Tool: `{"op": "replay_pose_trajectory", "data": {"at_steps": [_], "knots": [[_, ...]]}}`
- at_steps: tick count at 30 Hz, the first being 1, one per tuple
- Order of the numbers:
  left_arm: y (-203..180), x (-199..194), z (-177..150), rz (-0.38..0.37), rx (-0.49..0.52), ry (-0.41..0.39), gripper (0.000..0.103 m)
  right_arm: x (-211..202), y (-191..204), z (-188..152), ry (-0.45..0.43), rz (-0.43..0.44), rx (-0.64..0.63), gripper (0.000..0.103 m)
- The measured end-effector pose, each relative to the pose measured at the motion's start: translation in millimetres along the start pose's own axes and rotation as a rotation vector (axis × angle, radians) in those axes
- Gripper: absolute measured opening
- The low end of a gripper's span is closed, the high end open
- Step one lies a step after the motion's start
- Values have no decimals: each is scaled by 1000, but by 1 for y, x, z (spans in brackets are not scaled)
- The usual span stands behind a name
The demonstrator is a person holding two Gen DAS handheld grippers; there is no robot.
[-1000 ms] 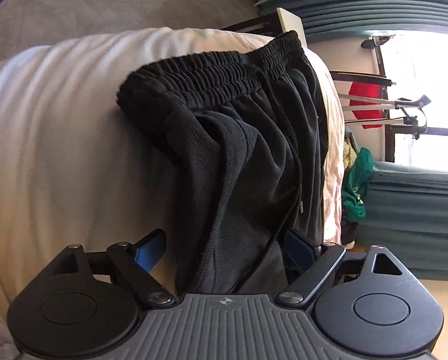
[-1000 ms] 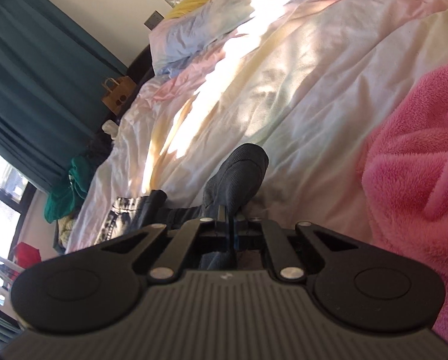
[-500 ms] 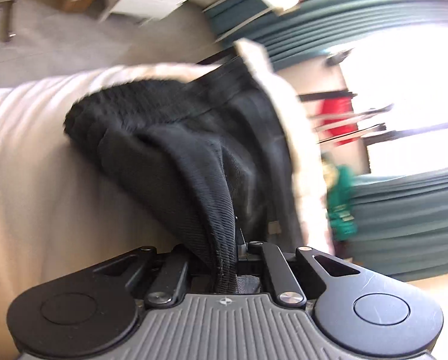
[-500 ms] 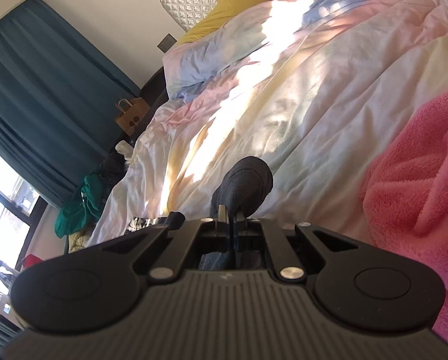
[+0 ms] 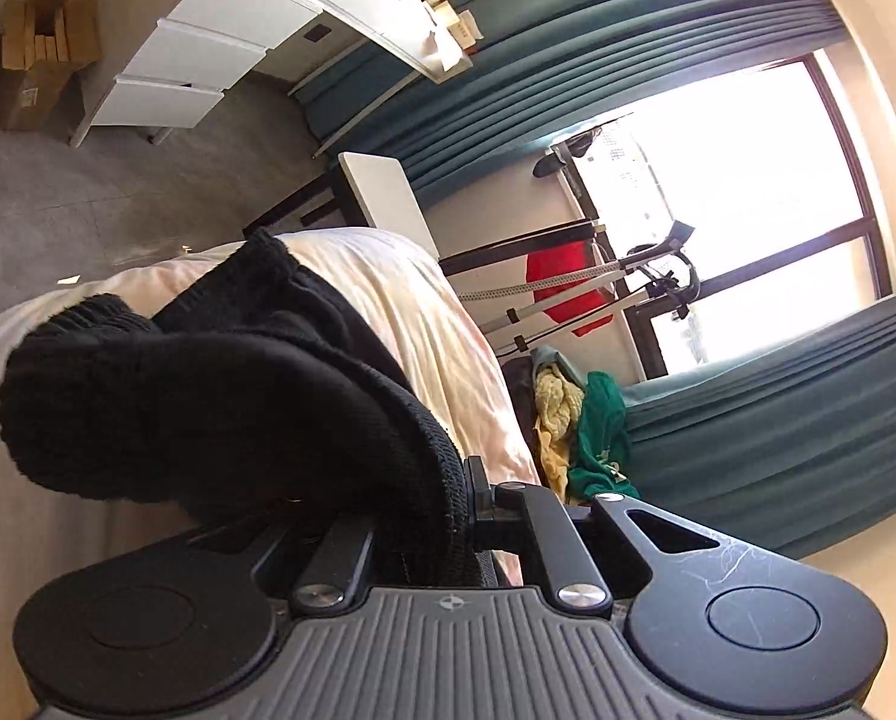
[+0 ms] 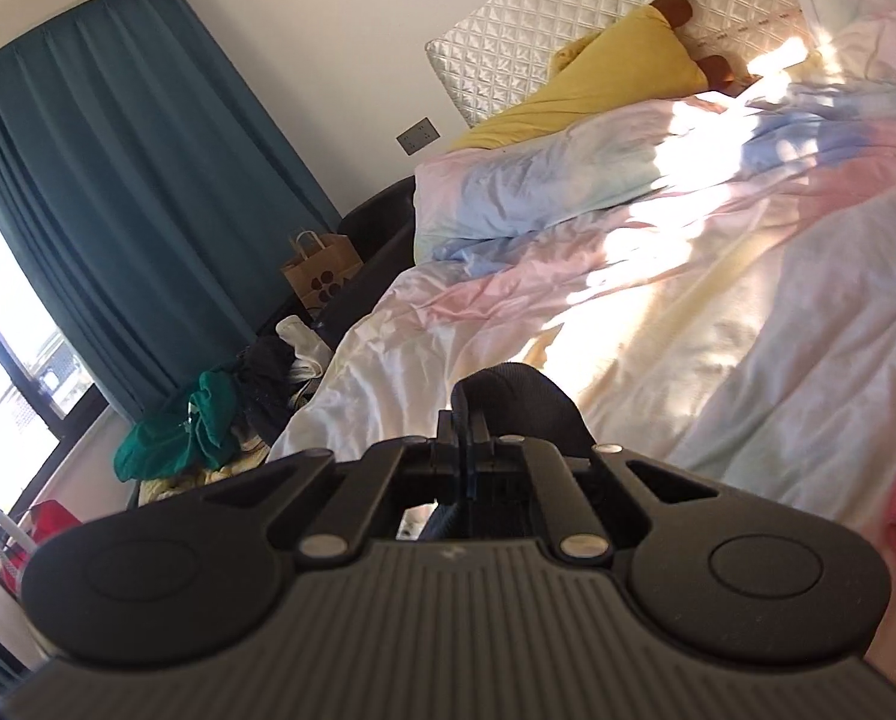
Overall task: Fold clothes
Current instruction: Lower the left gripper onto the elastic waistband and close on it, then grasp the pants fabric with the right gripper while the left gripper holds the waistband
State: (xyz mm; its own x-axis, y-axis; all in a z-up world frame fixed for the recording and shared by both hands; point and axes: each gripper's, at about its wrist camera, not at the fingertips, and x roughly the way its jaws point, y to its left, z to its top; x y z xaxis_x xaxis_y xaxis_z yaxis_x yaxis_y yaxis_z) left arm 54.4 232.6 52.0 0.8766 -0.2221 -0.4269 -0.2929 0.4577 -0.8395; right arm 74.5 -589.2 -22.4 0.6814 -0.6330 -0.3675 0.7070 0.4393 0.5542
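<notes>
Black shorts (image 5: 219, 396) hang bunched between both grippers, above the pale bed (image 5: 423, 324). Left gripper (image 5: 469, 501) is clenched on the ribbed edge of the cloth. Right gripper (image 6: 464, 444) is also clamped tight on a dark fold, over the pastel duvet (image 6: 718, 276).

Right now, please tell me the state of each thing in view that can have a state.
left gripper: shut on the black shorts
right gripper: shut on the black shorts
black shorts: bunched, lifted at the gripped edges, the rest lying on the bed
bed: unmade, duvet rumpled
teal curtains: drawn apart, window uncovered
white drawers: closed
paper bag: standing upright
</notes>
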Motion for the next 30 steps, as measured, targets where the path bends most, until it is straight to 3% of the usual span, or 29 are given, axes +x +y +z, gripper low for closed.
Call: {"op": "replay_pose_trajectory", "data": {"at_steps": [4, 8, 13, 17, 20, 22, 23, 25, 28, 30], "knots": [[-23, 87, 24, 9, 18, -17, 8, 59, 63, -10, -41, -11, -123, 5], [-35, 183, 41, 64, 76, 3, 9, 128, 101, -39, -29, -43, -215, 5], [-33, 282, 49, 176, 144, 59, 9, 202, 117, -88, 31, -115, -316, 5], [-20, 326, 53, 235, 173, 105, 11, 236, 113, -117, 106, -139, -370, 6], [-17, 329, 53, 217, 187, 115, 16, 239, 114, -125, 132, -83, -450, 11], [-20, 321, 52, 186, 204, 116, 32, 229, 111, -121, 142, -14, -447, 17], [-23, 315, 51, 176, 214, 111, 38, 222, 108, -116, 145, 17, -433, 18], [-27, 292, 46, 146, 233, 93, 56, 203, 100, -106, 137, 50, -389, 30], [-36, 251, 31, 78, 257, 73, 67, 169, 80, -91, 131, 91, -300, 50], [-36, 219, 18, 22, 247, 58, 77, 143, 60, -85, 131, 127, -226, 51]]}}
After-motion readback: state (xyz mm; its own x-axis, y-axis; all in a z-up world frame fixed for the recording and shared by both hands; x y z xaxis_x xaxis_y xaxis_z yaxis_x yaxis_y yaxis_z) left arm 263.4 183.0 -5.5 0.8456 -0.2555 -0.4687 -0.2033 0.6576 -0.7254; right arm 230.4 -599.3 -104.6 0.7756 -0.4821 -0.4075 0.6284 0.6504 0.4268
